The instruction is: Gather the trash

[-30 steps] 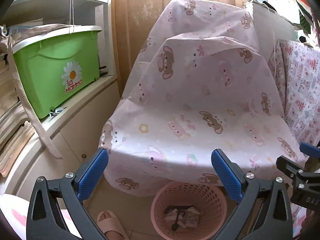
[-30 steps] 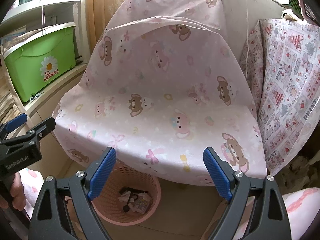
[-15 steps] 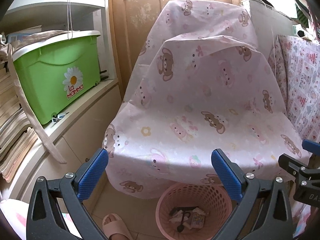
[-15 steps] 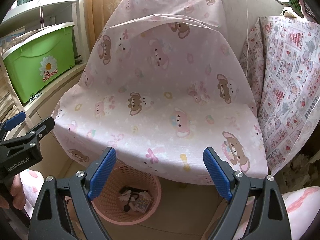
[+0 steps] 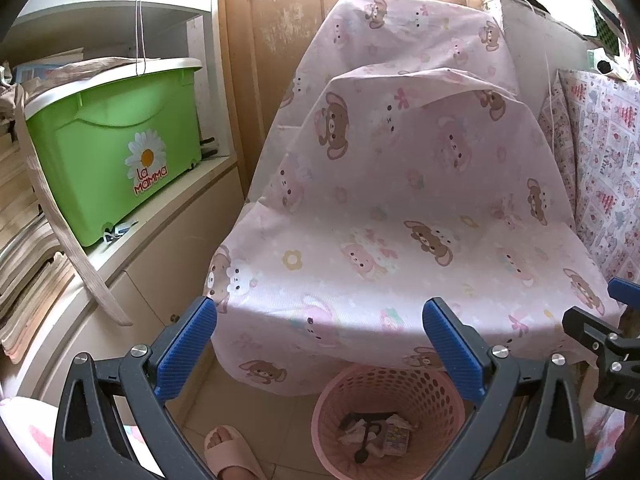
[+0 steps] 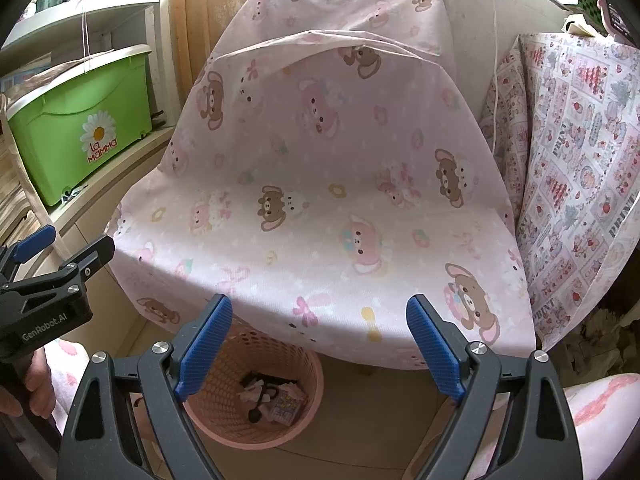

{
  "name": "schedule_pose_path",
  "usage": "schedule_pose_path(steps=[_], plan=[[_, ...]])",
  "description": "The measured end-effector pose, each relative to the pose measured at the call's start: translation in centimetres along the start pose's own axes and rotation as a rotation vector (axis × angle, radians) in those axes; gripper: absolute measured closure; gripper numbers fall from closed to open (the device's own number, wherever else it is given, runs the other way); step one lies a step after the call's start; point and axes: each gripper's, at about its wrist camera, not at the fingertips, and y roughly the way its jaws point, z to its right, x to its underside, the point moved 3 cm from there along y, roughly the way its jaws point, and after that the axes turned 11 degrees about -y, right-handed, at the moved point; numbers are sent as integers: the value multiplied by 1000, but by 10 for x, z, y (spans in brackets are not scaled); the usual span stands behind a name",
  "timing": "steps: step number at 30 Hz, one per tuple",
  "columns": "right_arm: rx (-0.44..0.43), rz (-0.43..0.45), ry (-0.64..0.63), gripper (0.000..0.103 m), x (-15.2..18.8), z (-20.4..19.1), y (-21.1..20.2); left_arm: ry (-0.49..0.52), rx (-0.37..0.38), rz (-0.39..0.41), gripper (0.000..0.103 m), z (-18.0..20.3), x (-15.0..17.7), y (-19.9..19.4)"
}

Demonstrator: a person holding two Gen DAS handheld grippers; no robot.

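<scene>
each tool (image 5: 320, 344) has black arms, silver screws, ribbed blue pads (image 6: 206, 344); one reads "genrobot.ai".

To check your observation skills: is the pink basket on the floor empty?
No: in the right wrist view the pink basket already holds several scraps of trash at its bottom.

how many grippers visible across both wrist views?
2. The left gripper fills the bottom of its own view and shows at the left edge of the right view. The right gripper fills the bottom of its own view. Both stand open above the pink basket.
</scene>
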Motion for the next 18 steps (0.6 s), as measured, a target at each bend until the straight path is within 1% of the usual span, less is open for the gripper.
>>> schedule_pose_path(steps=[18], plan=[[-5, -10, 16, 13, 0, 5, 2, 12, 9, -7, 1, 3, 1, 1]])
